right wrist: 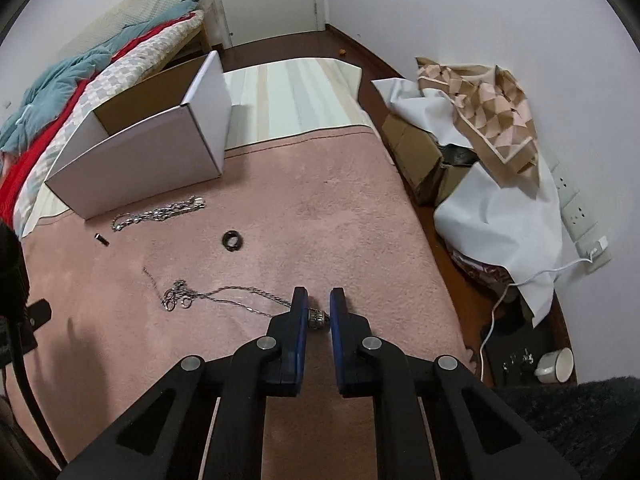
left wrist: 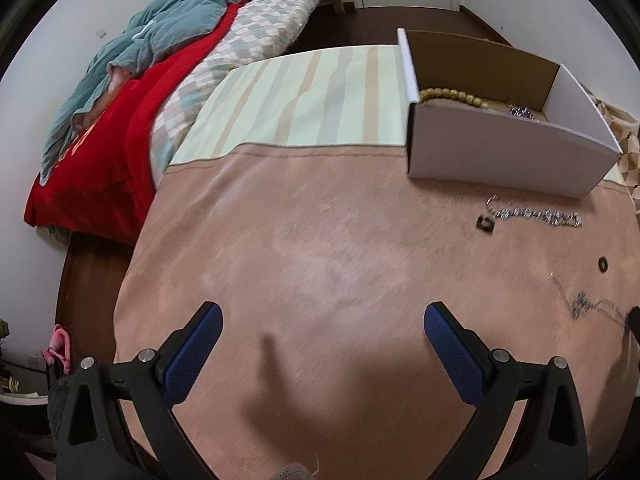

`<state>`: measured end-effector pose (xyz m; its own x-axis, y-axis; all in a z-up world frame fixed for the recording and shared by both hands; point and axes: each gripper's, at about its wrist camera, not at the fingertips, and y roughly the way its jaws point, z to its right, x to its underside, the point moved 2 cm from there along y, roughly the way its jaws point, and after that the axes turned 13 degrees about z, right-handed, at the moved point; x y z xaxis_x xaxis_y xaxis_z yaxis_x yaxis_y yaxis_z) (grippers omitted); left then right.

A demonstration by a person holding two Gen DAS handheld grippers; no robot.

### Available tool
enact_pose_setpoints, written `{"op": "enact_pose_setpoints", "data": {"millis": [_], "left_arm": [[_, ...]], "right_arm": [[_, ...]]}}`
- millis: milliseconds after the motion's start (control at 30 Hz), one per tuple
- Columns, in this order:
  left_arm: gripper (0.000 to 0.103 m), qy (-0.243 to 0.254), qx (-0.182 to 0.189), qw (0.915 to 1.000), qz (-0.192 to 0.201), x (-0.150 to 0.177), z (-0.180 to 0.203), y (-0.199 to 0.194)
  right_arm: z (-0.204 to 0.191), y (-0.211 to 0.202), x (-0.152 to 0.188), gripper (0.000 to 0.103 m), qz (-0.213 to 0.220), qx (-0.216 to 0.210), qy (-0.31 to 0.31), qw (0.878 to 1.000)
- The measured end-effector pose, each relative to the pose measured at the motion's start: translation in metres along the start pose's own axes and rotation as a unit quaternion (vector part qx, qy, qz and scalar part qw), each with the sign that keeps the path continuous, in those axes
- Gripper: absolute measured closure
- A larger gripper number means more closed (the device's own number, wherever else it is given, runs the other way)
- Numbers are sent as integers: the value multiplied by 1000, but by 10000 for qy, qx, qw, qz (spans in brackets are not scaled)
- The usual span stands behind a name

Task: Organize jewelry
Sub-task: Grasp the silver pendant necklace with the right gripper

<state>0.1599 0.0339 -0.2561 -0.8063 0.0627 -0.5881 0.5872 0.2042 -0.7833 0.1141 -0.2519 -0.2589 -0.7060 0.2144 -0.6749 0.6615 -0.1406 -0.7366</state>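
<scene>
A white cardboard box [left wrist: 500, 148] [right wrist: 136, 160] stands on the pink blanket [right wrist: 320, 216]. It holds a yellow bead bracelet [left wrist: 452, 96] and a purple piece [left wrist: 520, 111]. On the blanket lie a crystal bracelet [left wrist: 536, 214] [right wrist: 160, 213], a small dark clasp [left wrist: 485, 224] [right wrist: 101, 239], a black ring [left wrist: 603, 265] [right wrist: 232, 240] and a thin silver chain necklace [right wrist: 216, 296] [left wrist: 580, 304]. My right gripper [right wrist: 319, 298] is nearly closed around the necklace's metal pendant [right wrist: 319, 315], which sits between the pads. My left gripper [left wrist: 322, 320] is open and empty over bare blanket.
A bed with red and teal bedding [left wrist: 120, 120] lies to the left. Cardboard, white sheets and a patterned box [right wrist: 492, 112] are piled at the right, beside a wall socket [right wrist: 576, 212] with a cable and a white cup [right wrist: 556, 364].
</scene>
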Motion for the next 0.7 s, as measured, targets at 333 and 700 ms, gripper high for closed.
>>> {"op": "enact_pose_setpoints", "data": {"millis": [333, 700], "left_arm": [[3, 20, 801, 9968, -7, -30, 38, 22], [68, 663, 1185, 9905, 194, -36, 82, 23]], "right_arm": [[29, -1, -11, 92, -20, -34, 675, 9977], [32, 3, -11, 92, -92, 15, 747, 9972]]}}
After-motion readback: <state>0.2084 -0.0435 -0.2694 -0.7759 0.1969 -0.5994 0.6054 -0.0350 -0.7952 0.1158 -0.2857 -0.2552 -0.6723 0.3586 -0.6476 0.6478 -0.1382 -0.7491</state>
